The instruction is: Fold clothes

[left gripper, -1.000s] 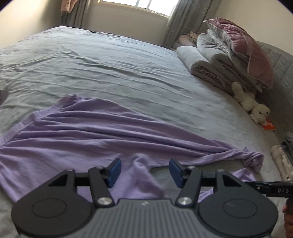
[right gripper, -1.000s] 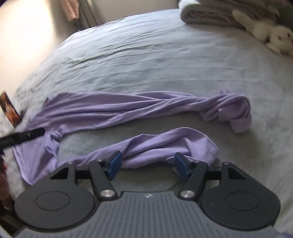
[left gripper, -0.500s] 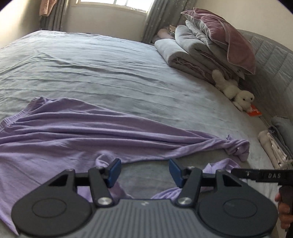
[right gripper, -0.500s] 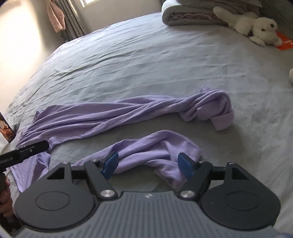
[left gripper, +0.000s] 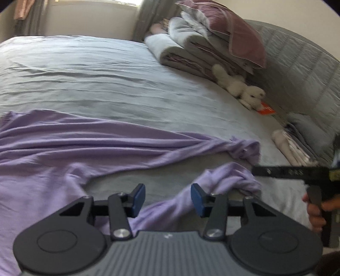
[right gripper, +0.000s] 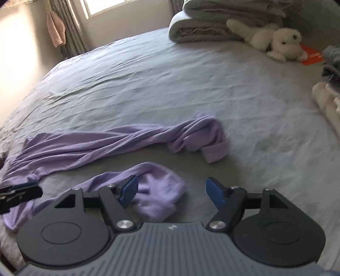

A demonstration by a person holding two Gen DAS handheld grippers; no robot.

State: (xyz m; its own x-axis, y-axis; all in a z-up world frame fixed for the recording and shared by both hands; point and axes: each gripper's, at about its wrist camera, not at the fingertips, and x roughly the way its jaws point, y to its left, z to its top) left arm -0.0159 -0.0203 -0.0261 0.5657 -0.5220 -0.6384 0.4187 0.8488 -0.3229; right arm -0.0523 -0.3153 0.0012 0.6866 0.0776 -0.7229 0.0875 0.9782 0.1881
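Lilac shirt (left gripper: pixel 89 148) lies rumpled across the near edge of the bed (left gripper: pixel 106 80), sleeves bunched. Left gripper (left gripper: pixel 167 197) jaws closing, near sleeve (left gripper: pixel 223 180) between them, pads not pressing. Right gripper (right gripper: pixel 172 193) jaws apart over the sleeve's end, nothing gripped. Plush toy (right gripper: pixel 276 40) at far edge.

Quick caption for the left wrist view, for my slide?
Left gripper closing over a sleeve of the crumpled purple shirt on the grey bed.

Grey bed (right gripper: pixel 170 85), sunlit curtained window (right gripper: pixel 102 6)
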